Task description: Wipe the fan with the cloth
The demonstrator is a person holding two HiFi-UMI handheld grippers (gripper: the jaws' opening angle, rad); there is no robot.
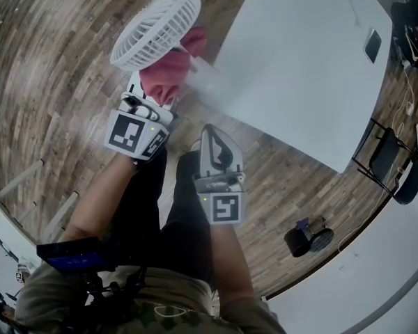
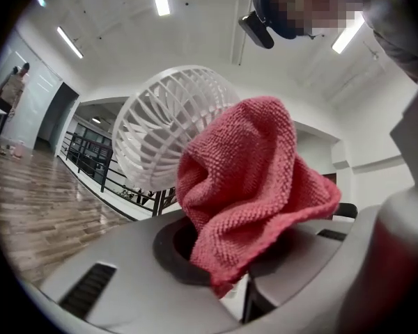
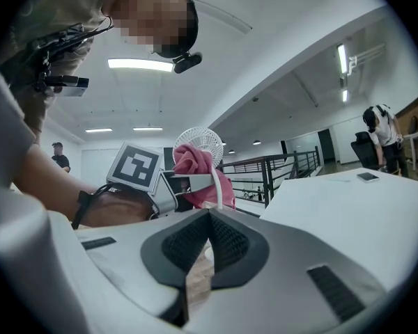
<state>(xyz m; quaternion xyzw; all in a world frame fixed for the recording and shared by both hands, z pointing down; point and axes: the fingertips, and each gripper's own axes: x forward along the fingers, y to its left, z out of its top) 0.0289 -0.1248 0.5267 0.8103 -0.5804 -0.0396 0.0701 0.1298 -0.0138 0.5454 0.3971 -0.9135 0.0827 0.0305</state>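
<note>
left gripper (image 1: 155, 97): clamped on the pink cloth (image 2: 244, 186). The jaws are only narrowly apart, with the bunched fabric stuffed between the pads, so it looks like a real pinch and not just a drape.
fan (image 1: 157, 25): straight past the left gripper's tips, on the far side of the cloth and seemingly touching it. The grille head is tilted and up in the air.
who's carrying the fan: my guess is the left gripper has its stem caught in with the cloth, since nothing else is near it. No view actually shows a stem inside the jaws though.
right gripper (image 3: 209, 214): pinched fully together and empty. It points roughly toward the left gripper from that gripper's right, closer to the person's body and well apart from the fan.
nearer hand: left, easily.
fan's long axis: it seems to run from the left jaws up and away to the head, so the grille sits above and beyond the cloth.
what the next move hangs on: cloth and fan ride on the same gripper, so the cloth can't rub anything yet. I reckon the right gripper has to take one of them.
only in left gripper view: the fabric between the pads, with grille ribs peeking out behind it.
only in right gripper view: a side-on look showing a white strip (image 3: 213, 183) curving down in front of the cloth. It could be a stem or a strap, can't tell.
only in head view: the fan hangs over the wood floor (image 1: 56, 82), just off the table (image 1: 299, 68) edge.
</note>
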